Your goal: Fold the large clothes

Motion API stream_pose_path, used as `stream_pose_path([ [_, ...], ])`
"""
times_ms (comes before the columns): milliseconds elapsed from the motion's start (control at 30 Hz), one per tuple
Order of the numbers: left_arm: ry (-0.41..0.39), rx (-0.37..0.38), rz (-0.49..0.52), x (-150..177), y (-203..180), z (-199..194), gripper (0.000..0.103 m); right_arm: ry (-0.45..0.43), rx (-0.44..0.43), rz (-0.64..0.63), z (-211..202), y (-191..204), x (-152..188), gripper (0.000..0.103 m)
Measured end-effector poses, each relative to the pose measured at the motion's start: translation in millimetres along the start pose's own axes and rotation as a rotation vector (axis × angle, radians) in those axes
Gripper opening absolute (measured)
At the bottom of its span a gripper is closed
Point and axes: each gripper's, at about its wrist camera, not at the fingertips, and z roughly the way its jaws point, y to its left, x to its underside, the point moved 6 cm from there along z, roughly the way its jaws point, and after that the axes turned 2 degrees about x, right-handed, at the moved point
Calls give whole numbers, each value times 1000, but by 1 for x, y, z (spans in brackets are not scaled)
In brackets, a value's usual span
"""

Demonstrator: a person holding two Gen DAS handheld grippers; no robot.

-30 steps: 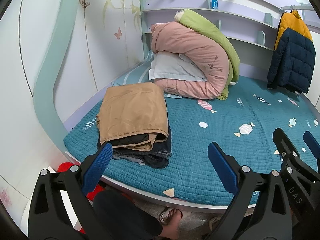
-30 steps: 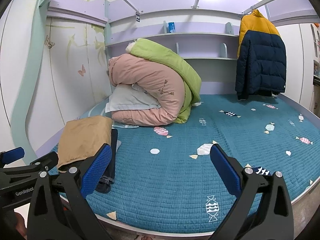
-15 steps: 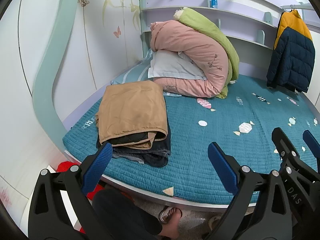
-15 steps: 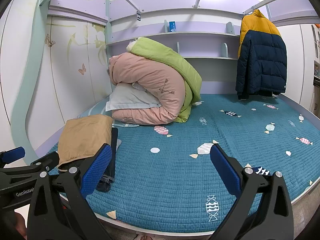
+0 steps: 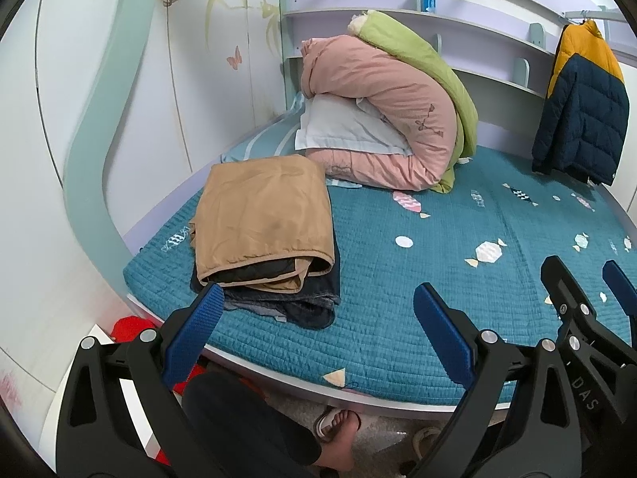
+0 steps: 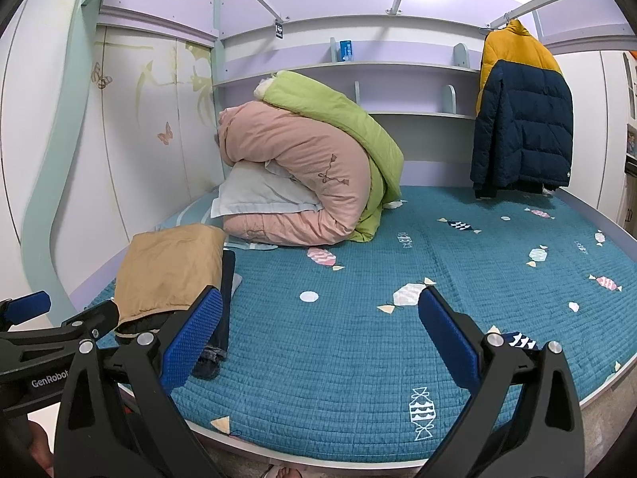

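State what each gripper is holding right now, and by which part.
Nothing is held. The left gripper and the right gripper both stand open with empty jaws, short of the folded tan garment on the bed.

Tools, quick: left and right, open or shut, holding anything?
Left tool: open, holding nothing, short of the folded clothes stack.
Right tool: open, holding nothing, above the bed.
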Motion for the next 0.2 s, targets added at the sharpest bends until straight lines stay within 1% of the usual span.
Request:
stream_pose_path([
  [200,13,3,-5,2,0,1,96,-2,-1,-3,0,0,0,95],
])
